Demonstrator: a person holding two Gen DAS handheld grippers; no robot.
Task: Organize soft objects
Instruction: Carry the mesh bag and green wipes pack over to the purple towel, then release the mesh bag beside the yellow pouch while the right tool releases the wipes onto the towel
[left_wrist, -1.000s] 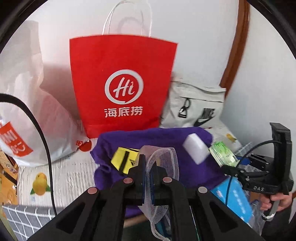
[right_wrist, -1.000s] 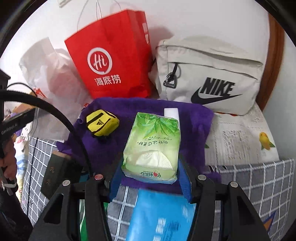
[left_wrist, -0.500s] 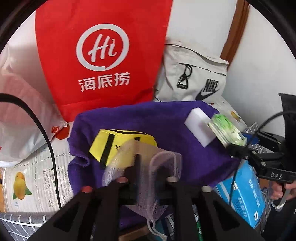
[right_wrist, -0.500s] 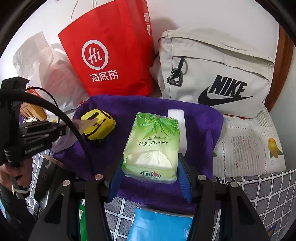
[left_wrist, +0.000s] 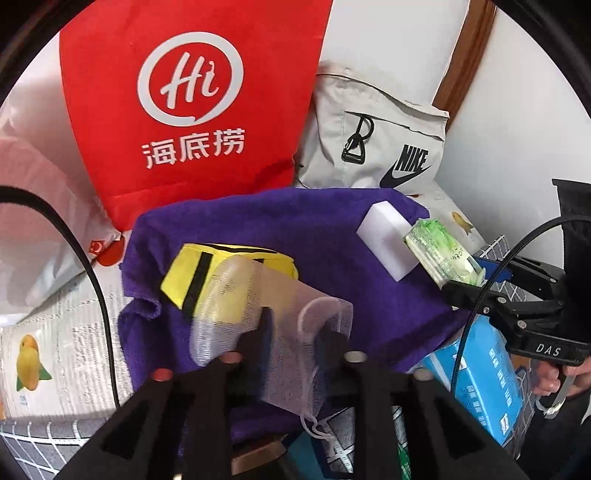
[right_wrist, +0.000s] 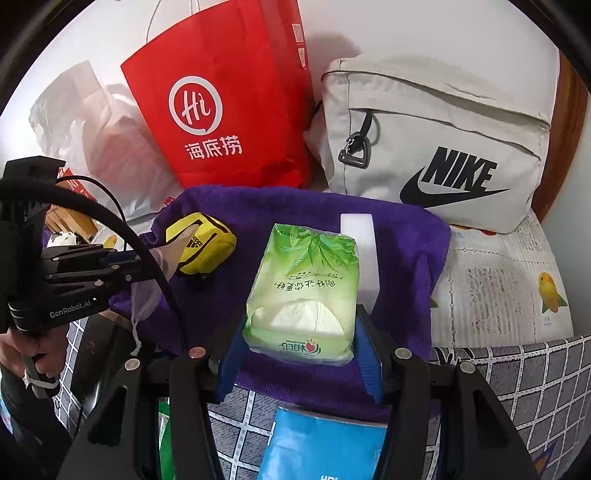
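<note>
Reading "NIKE" on grey bag (right_wrist: 436, 122).

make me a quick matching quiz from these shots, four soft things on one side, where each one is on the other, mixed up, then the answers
Things
1. green tissue pack
2. white mesh bag
3. yellow pouch
4. white sponge block

Places
A. lying free on the purple towel, left part
B. held in the right gripper
C. on the towel, just right of the tissue pack
D. at the left gripper, draping over the pouch

Pairs: 1-B, 2-D, 3-A, 4-C
</note>
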